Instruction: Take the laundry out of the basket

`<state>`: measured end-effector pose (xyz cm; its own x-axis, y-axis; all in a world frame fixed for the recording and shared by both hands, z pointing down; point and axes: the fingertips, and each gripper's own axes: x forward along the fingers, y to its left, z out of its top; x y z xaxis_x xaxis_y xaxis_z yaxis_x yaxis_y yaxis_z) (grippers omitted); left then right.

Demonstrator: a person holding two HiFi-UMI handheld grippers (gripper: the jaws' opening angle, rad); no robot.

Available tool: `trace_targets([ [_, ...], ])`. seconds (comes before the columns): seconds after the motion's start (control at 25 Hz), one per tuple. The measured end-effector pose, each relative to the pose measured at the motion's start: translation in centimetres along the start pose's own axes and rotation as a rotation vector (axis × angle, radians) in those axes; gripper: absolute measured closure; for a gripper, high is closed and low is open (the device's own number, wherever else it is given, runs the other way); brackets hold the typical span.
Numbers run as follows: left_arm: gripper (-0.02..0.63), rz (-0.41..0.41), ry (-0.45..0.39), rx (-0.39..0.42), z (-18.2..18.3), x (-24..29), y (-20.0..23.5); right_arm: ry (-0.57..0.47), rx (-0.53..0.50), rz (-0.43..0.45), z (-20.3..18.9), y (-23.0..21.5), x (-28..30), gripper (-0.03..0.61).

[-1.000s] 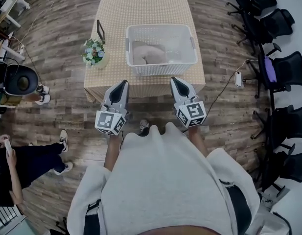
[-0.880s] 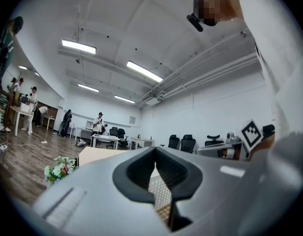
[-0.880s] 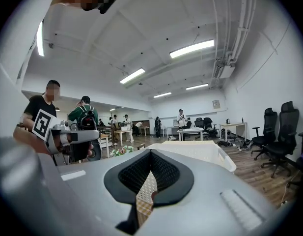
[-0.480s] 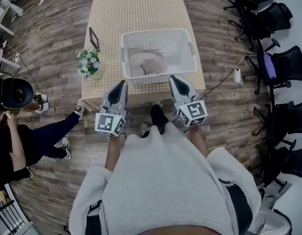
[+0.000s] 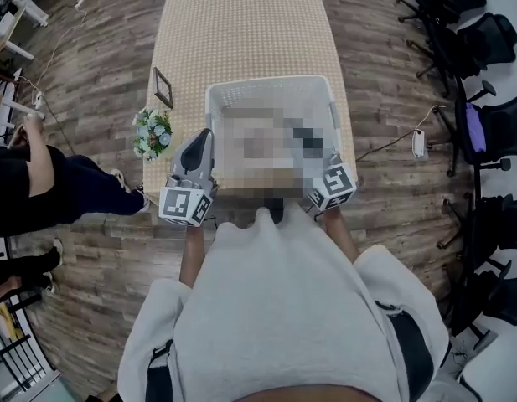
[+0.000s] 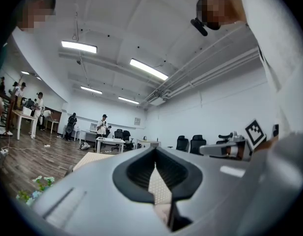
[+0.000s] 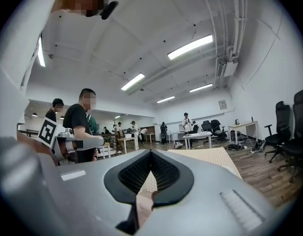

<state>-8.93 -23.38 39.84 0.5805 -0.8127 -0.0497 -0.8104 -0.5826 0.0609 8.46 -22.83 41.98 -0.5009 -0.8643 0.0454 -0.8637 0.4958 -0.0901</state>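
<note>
1. Note the white basket point(image 5: 266, 81) at the near end of the counter point(image 5: 241, 23), midway between its left and right edges. Judge it set there for easy reach from the near edge.
2. Cannot make out the laundry, since the basket's inside is blurred over. Presume it still inside and treat the task as not begun.
3. Record the left gripper point(image 6: 155, 150) with jaws pressed together on nothing, pointing level, outside the basket by its near left corner.
4. Record the right gripper point(image 7: 151, 154) likewise closed and empty, level, by the basket's near right corner, with its tips hidden in the head view.
5. Judge this flanking hold an approach posture. Expect to need the jaws spread and carried over the rim before any grasp.
6. Note flowers point(image 5: 152, 132) at the counter's left edge, near the left gripper, and a small frame point(image 5: 163, 87) farther along that edge. Flag a risk of brushing them on that side.
</note>
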Motion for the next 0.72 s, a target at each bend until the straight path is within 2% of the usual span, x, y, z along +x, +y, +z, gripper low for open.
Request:
trace_targets([
  [0.24,0.604,0.059,-0.017,-0.001,1.1,3.4,1.8,-0.025,0.009,0.043,1.3,-3.2,3.1,0.579],
  [0.44,0.604,0.111,-0.021,-0.002,1.0,4.3,3.4,-0.008,0.019,0.080,0.6,-4.1,5.2,0.580],
  [0.72,0.604,0.108,0.010,-0.024,-0.5,5.5,5.0,0.027,0.031,0.065,-0.7,-4.8,7.3,0.578],
])
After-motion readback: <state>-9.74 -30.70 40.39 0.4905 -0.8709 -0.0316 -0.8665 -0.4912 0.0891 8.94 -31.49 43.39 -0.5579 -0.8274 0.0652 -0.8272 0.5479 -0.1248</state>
